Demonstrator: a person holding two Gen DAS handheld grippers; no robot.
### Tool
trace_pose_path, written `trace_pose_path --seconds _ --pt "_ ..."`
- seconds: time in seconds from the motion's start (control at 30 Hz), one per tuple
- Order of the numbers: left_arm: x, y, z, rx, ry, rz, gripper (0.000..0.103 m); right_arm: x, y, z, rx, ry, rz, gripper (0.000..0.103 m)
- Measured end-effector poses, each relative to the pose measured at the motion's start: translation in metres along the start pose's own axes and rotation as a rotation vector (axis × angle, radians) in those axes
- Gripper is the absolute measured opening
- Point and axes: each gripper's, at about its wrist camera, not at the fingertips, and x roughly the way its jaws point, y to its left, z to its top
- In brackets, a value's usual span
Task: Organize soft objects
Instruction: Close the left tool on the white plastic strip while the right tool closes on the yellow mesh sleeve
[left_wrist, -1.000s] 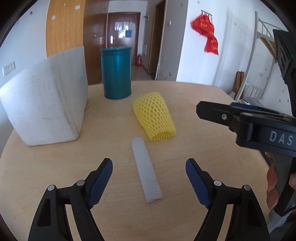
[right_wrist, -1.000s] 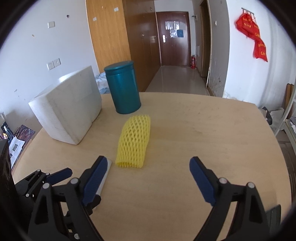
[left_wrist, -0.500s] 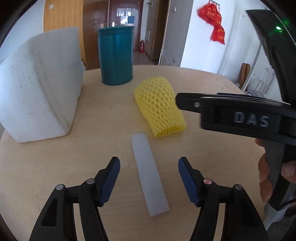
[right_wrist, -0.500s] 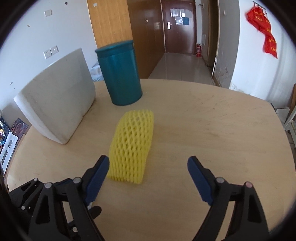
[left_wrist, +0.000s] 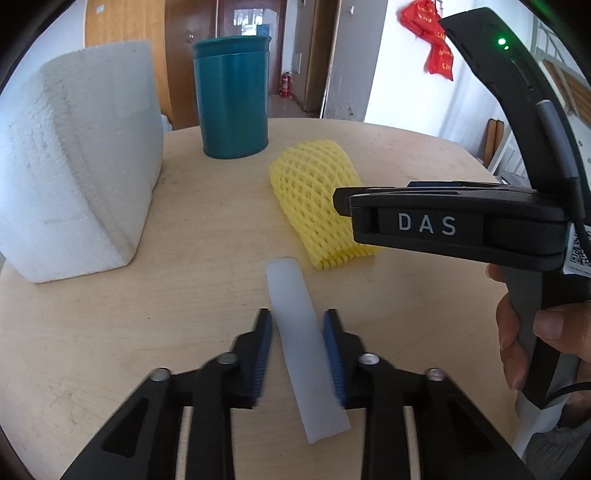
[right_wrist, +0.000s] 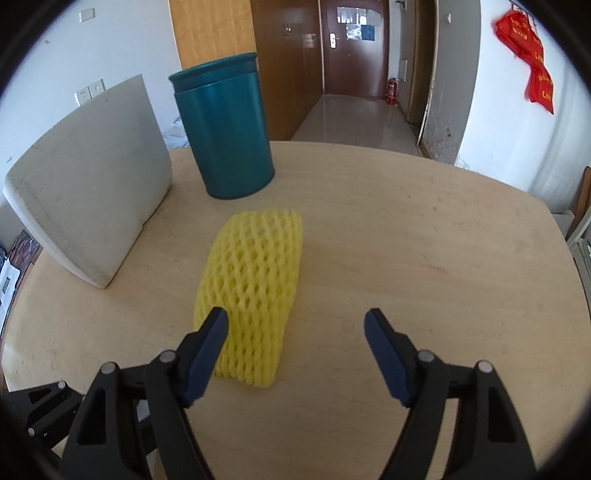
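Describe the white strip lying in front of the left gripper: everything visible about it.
The white strip is a flat, narrow, translucent milky-white piece, looking like soft foam or silicone, with squared ends. It lies flat on the wooden table, running lengthwise away from the camera, its far end just short of the yellow foam net without clearly touching it. The left gripper straddles its middle, blue pads close on both sides; blur hides whether they press it. The right wrist view does not show it.
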Motion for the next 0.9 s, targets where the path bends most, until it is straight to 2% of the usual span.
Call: trace_pose_path --seconds 0.2,0.4,0.63,0.67,0.7,0.73,0.77,0.9 --pt "-0.004 0.004 -0.001 -0.002 -0.023 -0.025 0.011 0.005 -0.002 -0.001 0.015 0.011 0.012 0.08" --pt "-0.013 0.004 -0.005 0.006 -0.031 -0.063 0.01 0.01 0.0 0.0 0.021 0.019 0.041 0.08" --pt "-0.028 0.021 -0.002 -0.002 -0.089 -0.026 0.01 0.012 0.01 0.0 -0.004 0.015 0.049 0.078" --pt "-0.029 0.024 -0.001 -0.008 -0.092 -0.027 0.01 0.013 0.011 0.0 -0.006 0.016 0.056 0.065" --pt "-0.028 0.025 -0.001 -0.013 -0.092 -0.029 0.01 0.014 0.012 0.0 -0.008 0.024 0.067 0.047" --pt "-0.028 0.027 -0.001 -0.02 -0.091 -0.033 0.01 0.017 0.012 0.0 -0.006 0.038 0.084 0.04" --pt "-0.028 0.027 0.0 -0.024 -0.089 -0.036 0.01 0.018 0.012 -0.001 0.002 0.045 0.1 0.035" --pt "-0.028 0.027 -0.002 -0.023 -0.096 -0.038 0.01 0.014 0.01 0.0 0.021 0.033 0.112 0.024"
